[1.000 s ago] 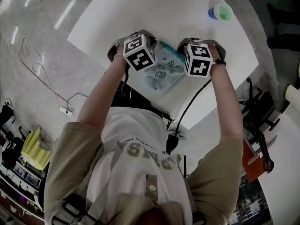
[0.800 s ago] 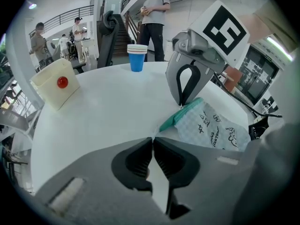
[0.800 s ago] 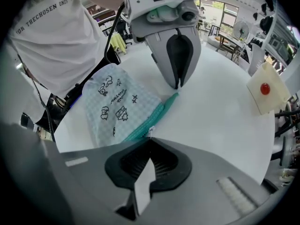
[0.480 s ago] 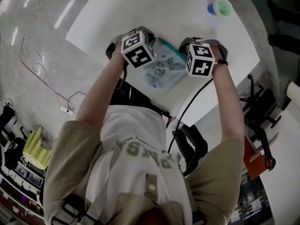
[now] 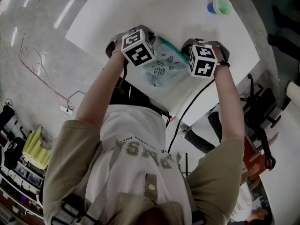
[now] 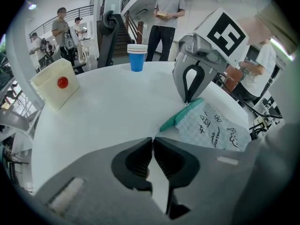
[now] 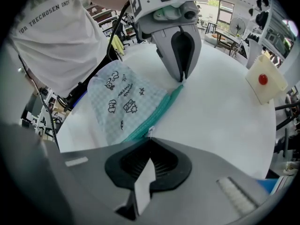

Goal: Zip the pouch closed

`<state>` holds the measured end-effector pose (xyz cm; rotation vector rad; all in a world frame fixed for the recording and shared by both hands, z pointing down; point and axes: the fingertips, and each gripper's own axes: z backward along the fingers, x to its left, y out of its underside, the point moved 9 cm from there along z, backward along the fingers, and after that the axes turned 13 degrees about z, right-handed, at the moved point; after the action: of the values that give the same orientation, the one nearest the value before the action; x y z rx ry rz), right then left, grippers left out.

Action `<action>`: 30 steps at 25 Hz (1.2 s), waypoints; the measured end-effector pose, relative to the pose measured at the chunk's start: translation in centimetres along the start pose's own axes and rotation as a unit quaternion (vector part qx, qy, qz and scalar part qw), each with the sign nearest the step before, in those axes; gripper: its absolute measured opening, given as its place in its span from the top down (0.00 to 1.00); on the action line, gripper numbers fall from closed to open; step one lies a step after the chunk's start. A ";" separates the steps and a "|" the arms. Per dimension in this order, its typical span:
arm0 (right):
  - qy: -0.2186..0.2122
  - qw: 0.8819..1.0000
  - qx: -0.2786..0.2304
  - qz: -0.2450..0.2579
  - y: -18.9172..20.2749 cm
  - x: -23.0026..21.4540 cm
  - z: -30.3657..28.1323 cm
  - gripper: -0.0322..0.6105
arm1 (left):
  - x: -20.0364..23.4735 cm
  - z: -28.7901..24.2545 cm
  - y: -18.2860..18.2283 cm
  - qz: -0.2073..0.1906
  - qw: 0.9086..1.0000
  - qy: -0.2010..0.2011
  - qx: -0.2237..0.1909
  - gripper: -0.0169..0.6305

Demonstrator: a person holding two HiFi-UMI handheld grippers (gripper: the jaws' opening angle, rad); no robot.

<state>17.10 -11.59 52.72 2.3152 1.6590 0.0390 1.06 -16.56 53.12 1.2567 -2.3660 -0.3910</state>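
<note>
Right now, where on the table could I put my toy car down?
There's bare table between the cream box, the cups and the pouch. It's crowded at the pouch: the left gripper and right gripper pinch its ends.

Out on the round white table (image 6: 108, 107), a stack of blue paper cups (image 6: 137, 58) stands at the far edge, well apart from a cream box with a red dot (image 6: 55, 82). Behind them, a person in a grey shirt (image 6: 166, 18) stands beside a dark staircase (image 6: 115, 29).
</note>
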 end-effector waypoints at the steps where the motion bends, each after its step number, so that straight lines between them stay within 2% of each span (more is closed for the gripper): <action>1: -0.001 1.000 0.001 -0.001 0.1 0.1 0.0 0.95 | 0.0 0.0 0.0 0.000 1.000 0.000 0.000 0.93; 30: -0.013 0.999 -0.002 -0.050 2.0 2.8 0.3 0.95 | 0.1 0.0 -0.3 0.003 1.000 0.013 0.014 0.93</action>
<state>19.97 -9.69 52.52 2.2170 1.7574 -0.0089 1.18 -16.85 53.00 1.2603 -2.3599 -0.3392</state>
